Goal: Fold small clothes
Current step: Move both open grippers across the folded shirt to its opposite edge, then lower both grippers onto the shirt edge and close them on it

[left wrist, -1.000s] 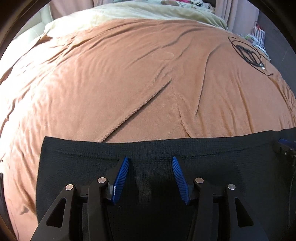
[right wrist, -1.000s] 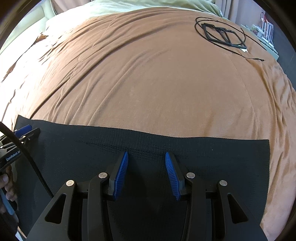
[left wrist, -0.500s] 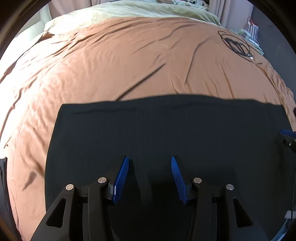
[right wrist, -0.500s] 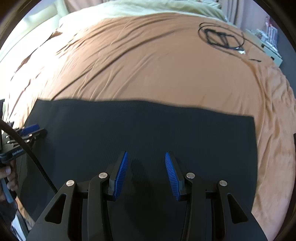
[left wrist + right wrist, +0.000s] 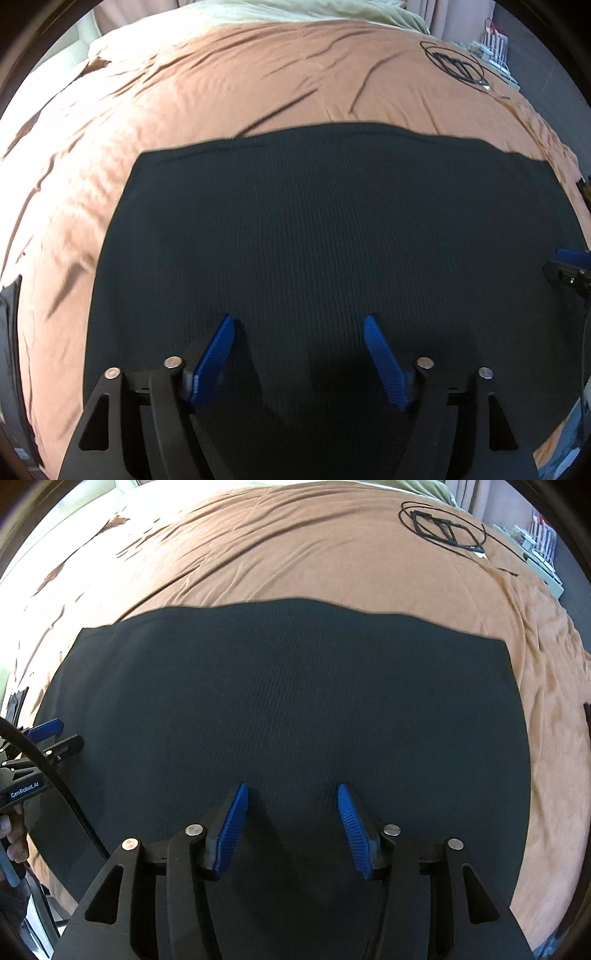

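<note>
Black garment [image 5: 332, 229] lies flat on the bed's brown cover [image 5: 221, 85], well short of the cable coil [image 5: 452, 62]. Both my jaws, left gripper [image 5: 299, 328] and right gripper [image 5: 290, 797], are opening above it, gripping nothing; releasing so the fold can settle, I judge.

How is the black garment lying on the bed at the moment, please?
Spread flat: the black garment lies smooth on the brown bedcover. Layers underneath: cannot tell.

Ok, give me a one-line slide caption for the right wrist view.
Right gripper, jaws opening, over a dark ribbed garment spread flat on a brown bedspread; left gripper at frame edge.
</note>
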Motion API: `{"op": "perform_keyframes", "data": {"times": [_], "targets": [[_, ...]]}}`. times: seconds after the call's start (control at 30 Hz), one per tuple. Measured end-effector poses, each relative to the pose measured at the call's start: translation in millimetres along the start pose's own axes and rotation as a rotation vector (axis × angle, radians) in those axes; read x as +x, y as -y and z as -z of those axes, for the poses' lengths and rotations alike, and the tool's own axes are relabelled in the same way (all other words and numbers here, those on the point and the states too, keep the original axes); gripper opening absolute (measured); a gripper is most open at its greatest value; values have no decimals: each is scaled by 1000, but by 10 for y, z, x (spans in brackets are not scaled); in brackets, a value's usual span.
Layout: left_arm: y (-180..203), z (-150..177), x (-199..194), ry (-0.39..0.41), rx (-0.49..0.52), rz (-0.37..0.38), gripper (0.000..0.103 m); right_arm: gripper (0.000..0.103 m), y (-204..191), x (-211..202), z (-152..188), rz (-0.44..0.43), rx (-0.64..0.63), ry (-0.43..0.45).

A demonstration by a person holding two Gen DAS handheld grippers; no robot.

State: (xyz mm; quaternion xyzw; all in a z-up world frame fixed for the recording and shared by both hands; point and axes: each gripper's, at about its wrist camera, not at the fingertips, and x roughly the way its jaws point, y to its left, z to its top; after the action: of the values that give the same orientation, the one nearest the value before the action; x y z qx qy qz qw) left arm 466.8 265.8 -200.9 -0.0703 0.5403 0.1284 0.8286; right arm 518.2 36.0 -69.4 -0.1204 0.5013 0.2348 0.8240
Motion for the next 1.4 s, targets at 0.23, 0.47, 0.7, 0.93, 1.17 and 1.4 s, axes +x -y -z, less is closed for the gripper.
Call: {"op": "perform_keyframes", "data": {"times": [0.23,0.47,0.7,0.93,1.17,1.4], "targets": [[35,313,-120,-18,9,20,82,59,-56,-97,309,-24,5,-21],[69,662,-226,-15,6,18,95,71,-130,-192,678,-21,11,-1],[51,938,-323,13,-33,9,103,81,-313,-261,990,25,-14,40],[-37,1226,-407,24,-71,37,103,82,-274,-348,1253,44,21,74],[-106,1340,-528,48,-71,53,102,82,-275,-446,1379,43,60,77],[-510,1427,-774,118,-136,74,101,82,-111,-751,1496,-38,177,130]]}}
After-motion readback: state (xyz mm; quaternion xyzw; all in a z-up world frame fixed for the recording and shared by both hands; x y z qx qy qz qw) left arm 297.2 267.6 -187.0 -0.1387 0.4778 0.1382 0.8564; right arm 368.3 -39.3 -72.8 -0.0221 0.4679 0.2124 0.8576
